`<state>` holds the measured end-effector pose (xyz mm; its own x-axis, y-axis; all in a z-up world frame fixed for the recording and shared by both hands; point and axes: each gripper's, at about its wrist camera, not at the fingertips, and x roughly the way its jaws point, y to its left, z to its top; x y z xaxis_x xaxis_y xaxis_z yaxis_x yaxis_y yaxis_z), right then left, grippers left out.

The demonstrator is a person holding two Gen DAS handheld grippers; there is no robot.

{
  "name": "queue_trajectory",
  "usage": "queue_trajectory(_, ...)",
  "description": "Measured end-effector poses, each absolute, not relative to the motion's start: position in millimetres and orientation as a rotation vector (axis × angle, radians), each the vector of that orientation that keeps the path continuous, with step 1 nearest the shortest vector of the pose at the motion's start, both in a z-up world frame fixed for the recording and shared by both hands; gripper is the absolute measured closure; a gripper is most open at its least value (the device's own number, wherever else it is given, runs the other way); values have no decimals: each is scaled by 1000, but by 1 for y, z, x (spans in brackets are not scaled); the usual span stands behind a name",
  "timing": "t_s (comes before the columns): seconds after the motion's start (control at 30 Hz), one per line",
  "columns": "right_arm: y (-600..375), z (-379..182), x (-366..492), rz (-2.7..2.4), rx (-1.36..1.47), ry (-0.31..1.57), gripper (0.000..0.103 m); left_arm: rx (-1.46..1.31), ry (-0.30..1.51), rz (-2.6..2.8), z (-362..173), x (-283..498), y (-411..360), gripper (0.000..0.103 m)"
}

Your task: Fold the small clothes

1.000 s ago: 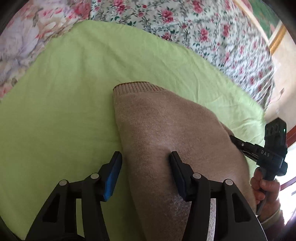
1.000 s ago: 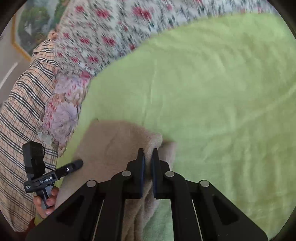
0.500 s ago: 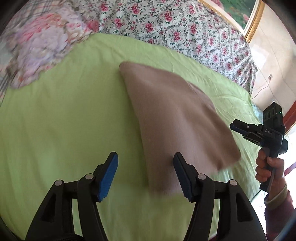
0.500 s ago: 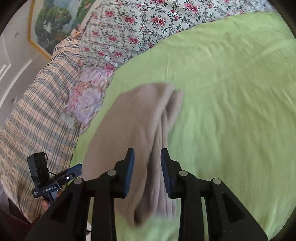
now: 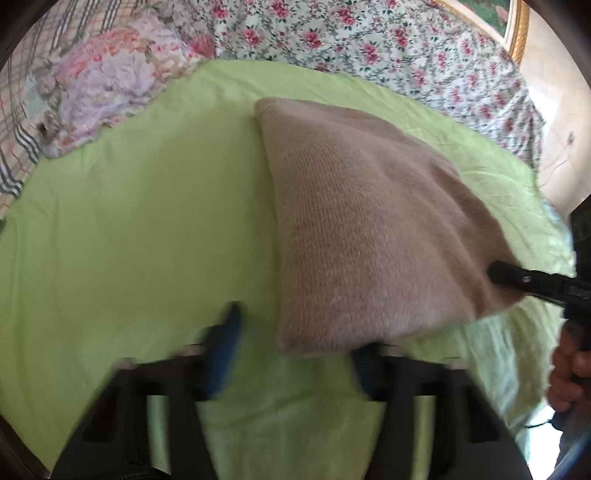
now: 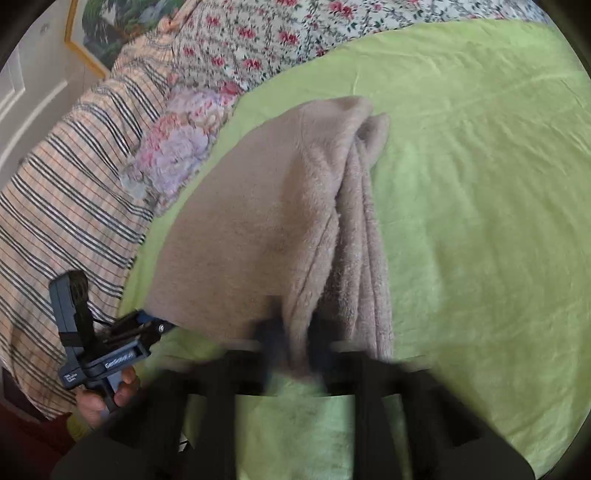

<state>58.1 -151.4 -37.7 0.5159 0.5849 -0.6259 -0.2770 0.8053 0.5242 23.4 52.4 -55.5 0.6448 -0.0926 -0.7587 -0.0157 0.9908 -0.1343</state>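
Observation:
A folded beige knit sweater (image 5: 362,229) lies on the green sheet (image 5: 129,236); it also shows in the right wrist view (image 6: 266,229), with its stacked folded edges facing the camera. My left gripper (image 5: 295,343) is open, its jaws wide apart at the sweater's near corner, blurred by motion. My right gripper (image 6: 291,347) is open by a small gap, with the sweater's near edge lying between its blurred fingers. The right gripper also appears in the left wrist view (image 5: 535,284) at the sweater's right corner. The left gripper appears in the right wrist view (image 6: 110,350).
Floral bedding (image 5: 369,40) lies beyond the green sheet, with a striped plaid blanket (image 6: 66,206) and a pink-purple floral cloth (image 5: 110,81) at the side. A gold-framed picture (image 5: 513,26) hangs on the wall. The bed's edge is near the hand (image 5: 569,373).
The right gripper opened and let the sweater drop folded on the sheet. Both grippers drew back, then came close to the sweater's near edge again.

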Motion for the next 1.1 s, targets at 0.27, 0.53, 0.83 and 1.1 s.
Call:
queue_trajectory(0.27, -175, -29, 54, 459, 271, 867, 98, -8, 845, 85, -59, 8, 33, 94)
queue_trajectory(0.53, -167, -58, 55, 407, 250, 942, 98, -109, 888, 46, -61, 10, 47, 94)
queue_trajectory(0.83, -163, -64, 51, 333, 199, 922, 98, -186, 920, -5, -62, 16, 55, 93)
queue_trajectory(1.1, -192, -28, 48, 439, 388, 874, 72, -210, 911, -220, -33, -8, 70, 93)
